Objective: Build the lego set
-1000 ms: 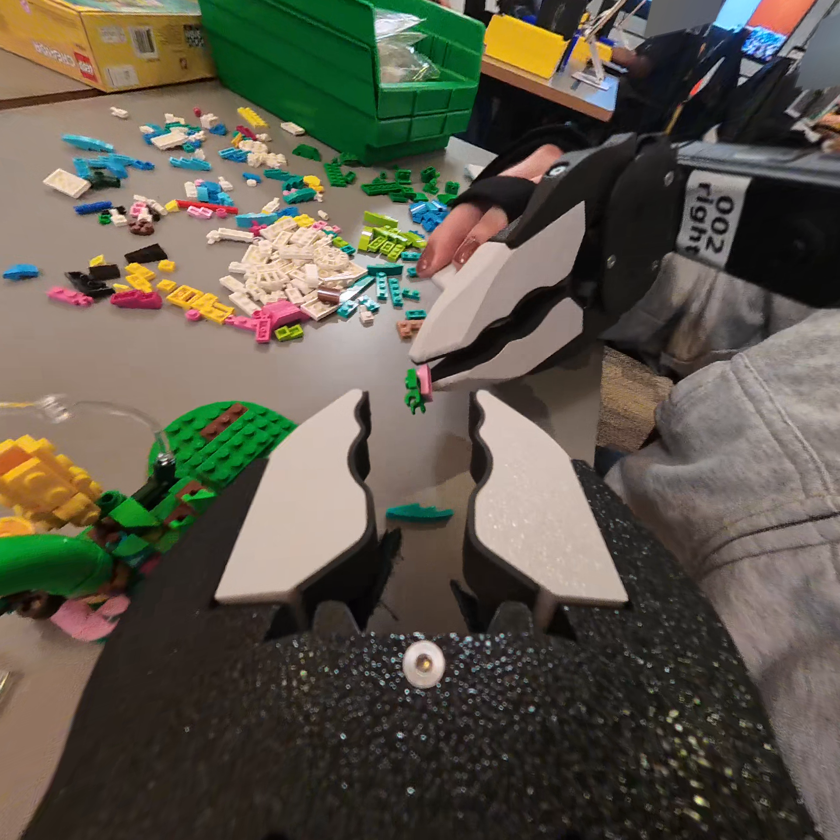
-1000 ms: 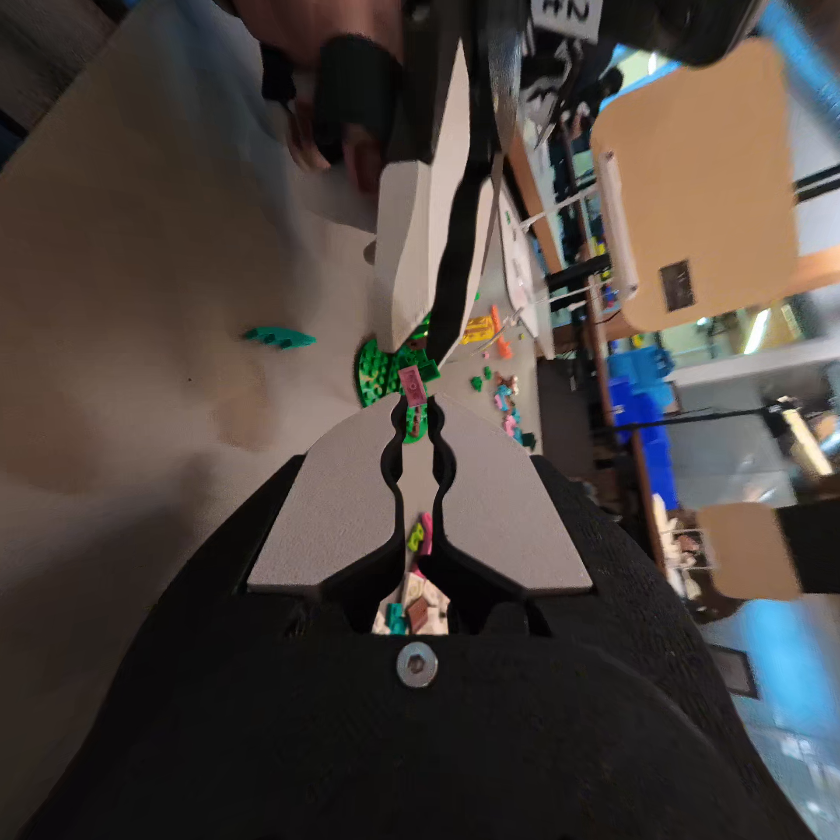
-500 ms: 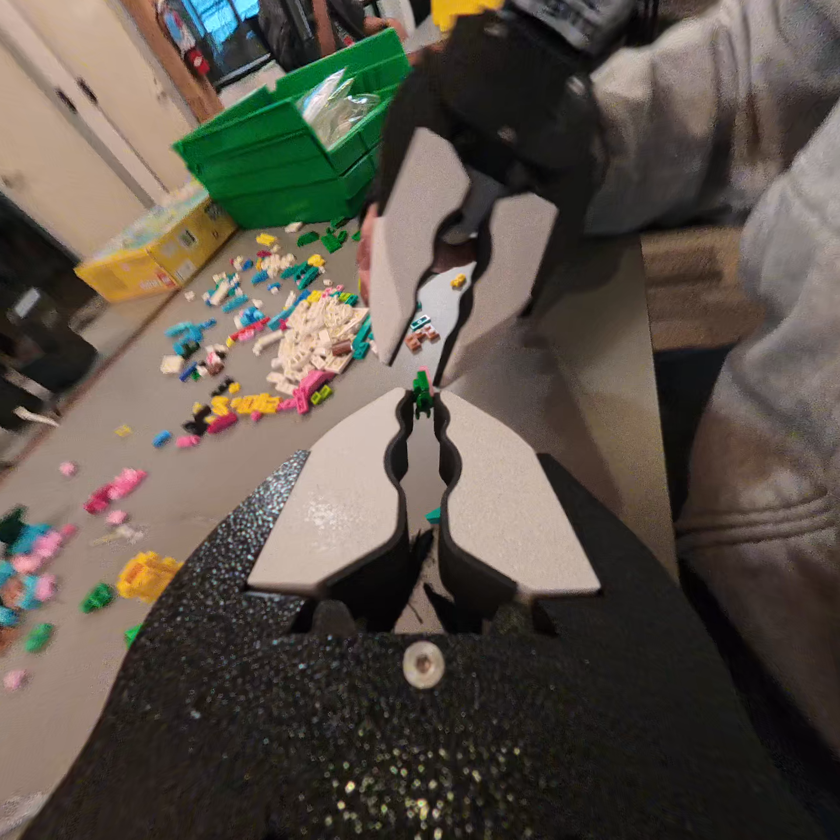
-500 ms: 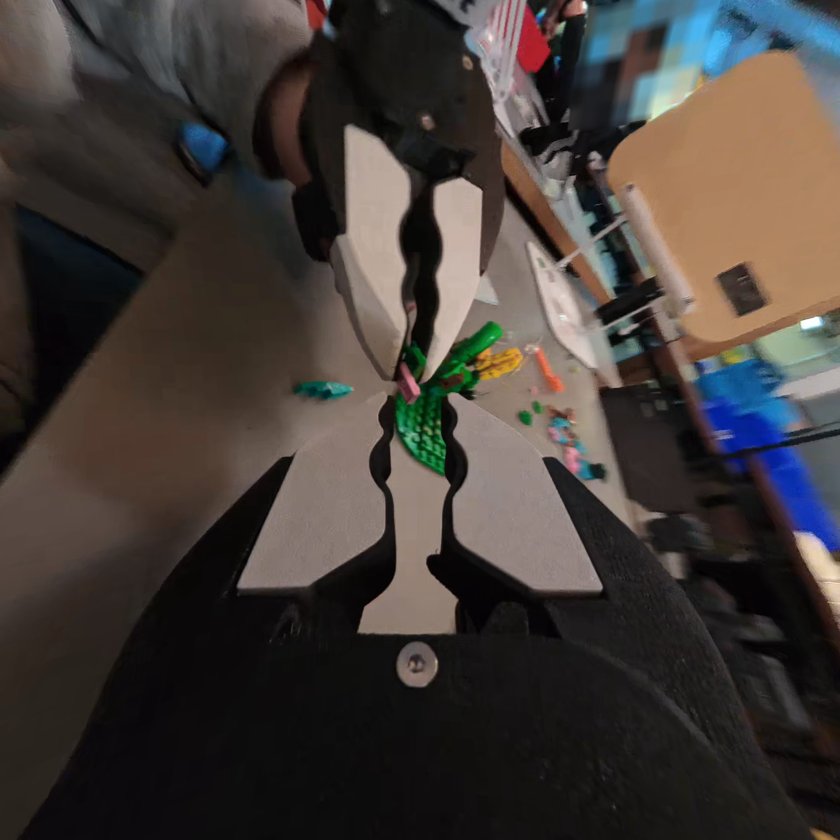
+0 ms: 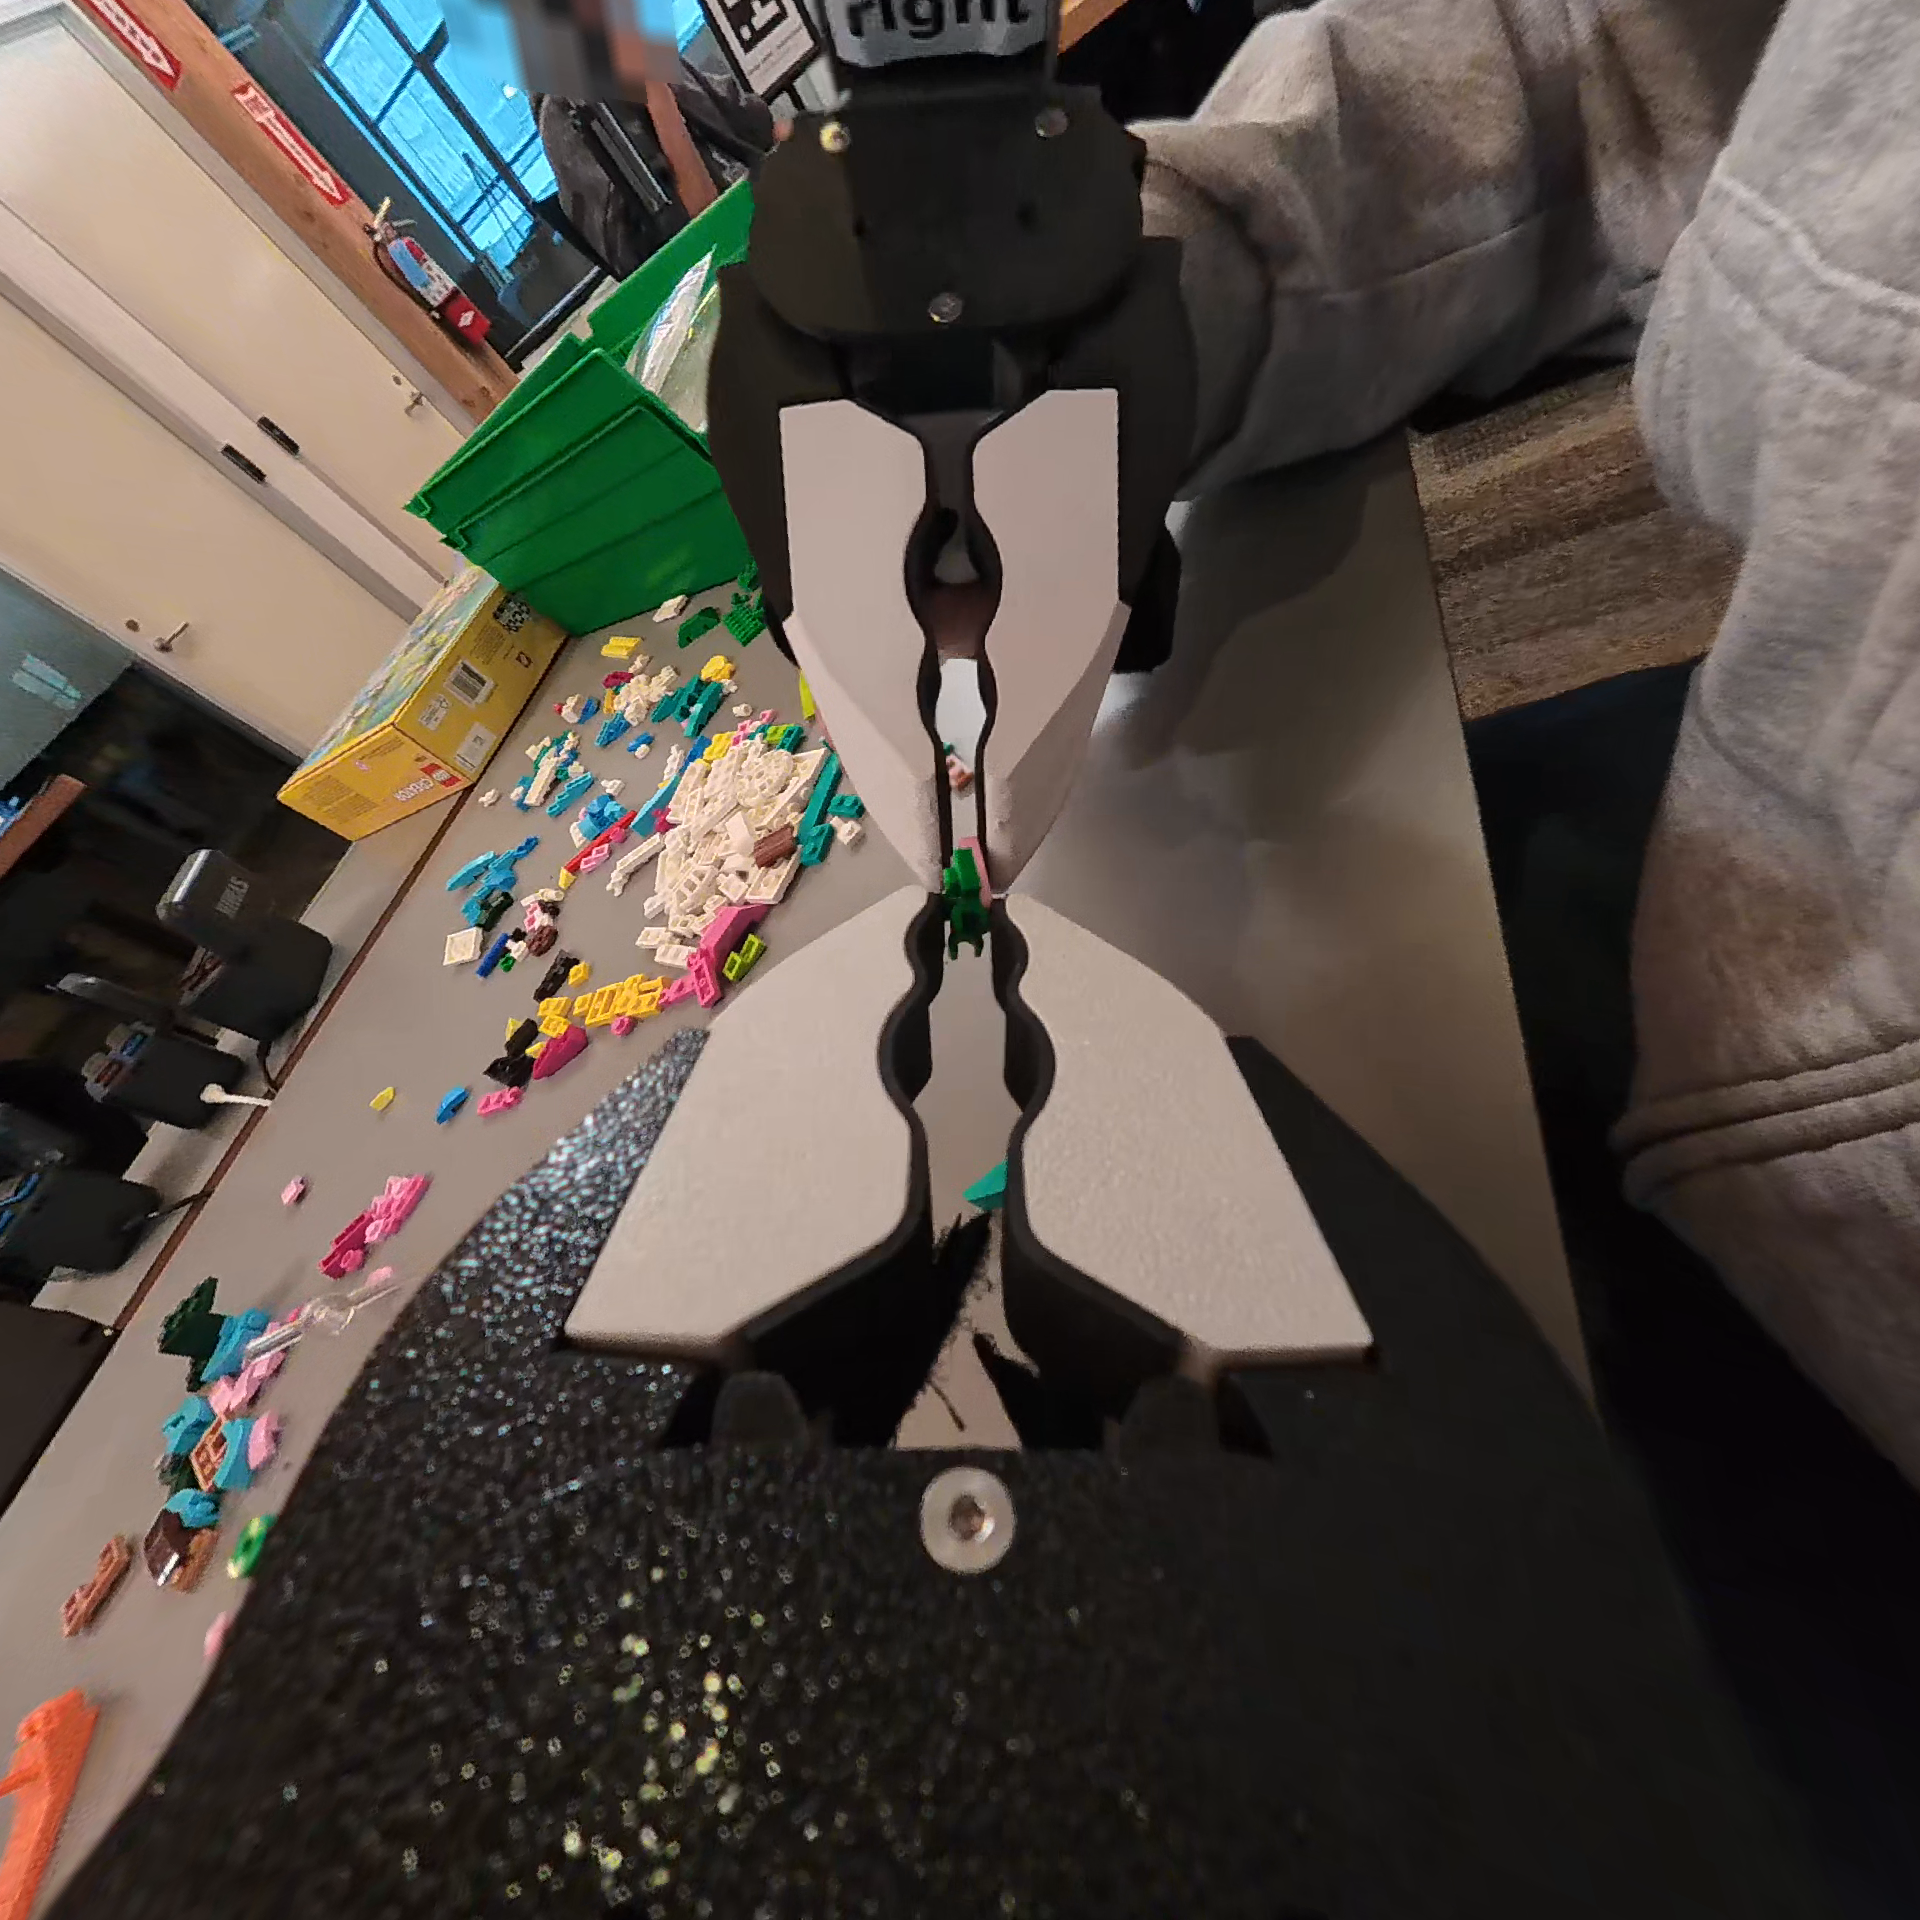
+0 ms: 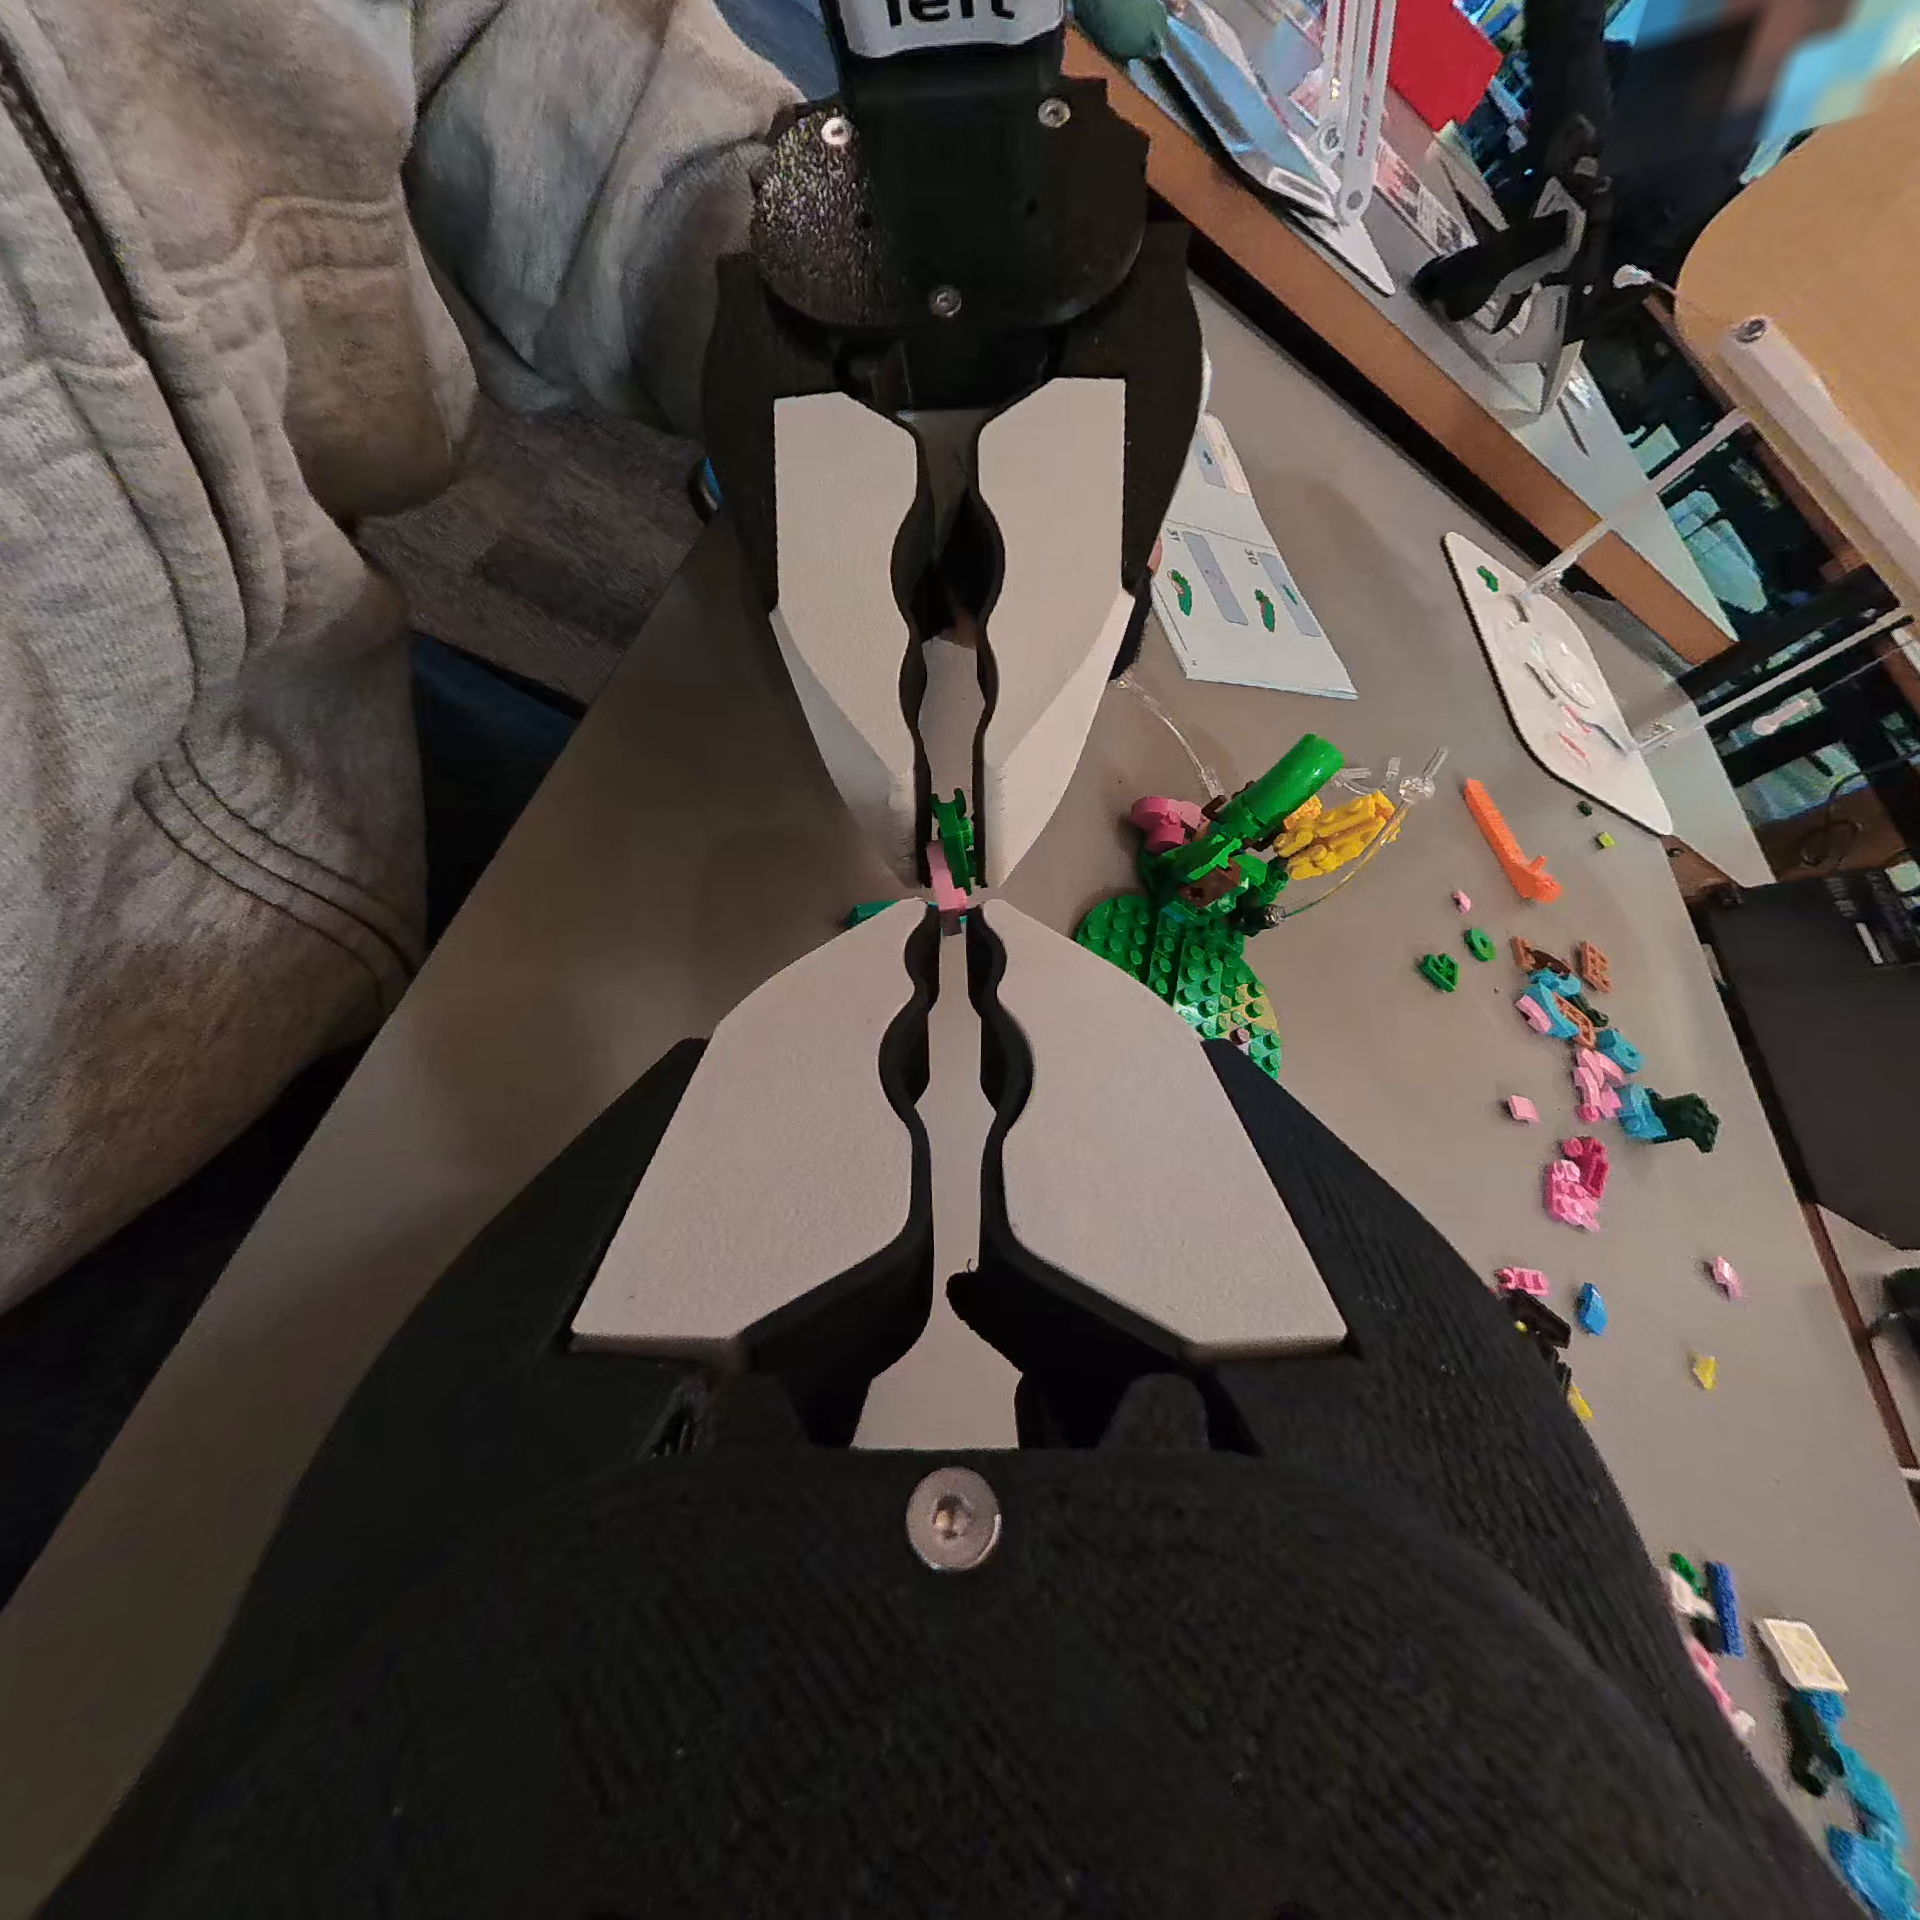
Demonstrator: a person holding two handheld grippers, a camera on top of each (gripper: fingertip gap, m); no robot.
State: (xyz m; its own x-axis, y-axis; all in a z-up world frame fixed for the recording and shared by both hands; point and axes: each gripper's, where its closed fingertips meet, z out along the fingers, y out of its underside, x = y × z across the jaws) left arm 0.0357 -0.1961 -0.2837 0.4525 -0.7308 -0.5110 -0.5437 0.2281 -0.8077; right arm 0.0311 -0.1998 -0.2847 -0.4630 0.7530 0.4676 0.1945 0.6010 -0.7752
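Note:
My two grippers meet tip to tip above the grey table (image 5: pixel 1247 831). In the left wrist view, my left gripper (image 5: pixel 961 906) is shut on a small green leaf-like brick piece (image 5: pixel 961 920). The right gripper (image 5: pixel 961 857) faces it from above. In the right wrist view, my right gripper (image 6: pixel 948 916) is shut on the end of a small pink brick (image 6: pixel 945 883). That brick is joined to the green piece (image 6: pixel 951 831), which sits between the left gripper's fingertips (image 6: pixel 951 862).
A pile of loose coloured bricks (image 5: pixel 717 821), green bins (image 5: pixel 582 499) and a yellow box (image 5: pixel 416 717) lie to the left. A green plate build with a yellow flower (image 6: pixel 1216 935), an orange tool (image 6: pixel 1507 842) and a booklet (image 6: pixel 1236 603) lie to the right. A grey sleeve (image 5: pixel 1714 727) is close by. Left and right tips are no more than a few centimetres apart.
The left gripper closed on the green piece that the right gripper was carrying. The right gripper opened, then closed again on the pink end. Both turned to face each other tip to tip.

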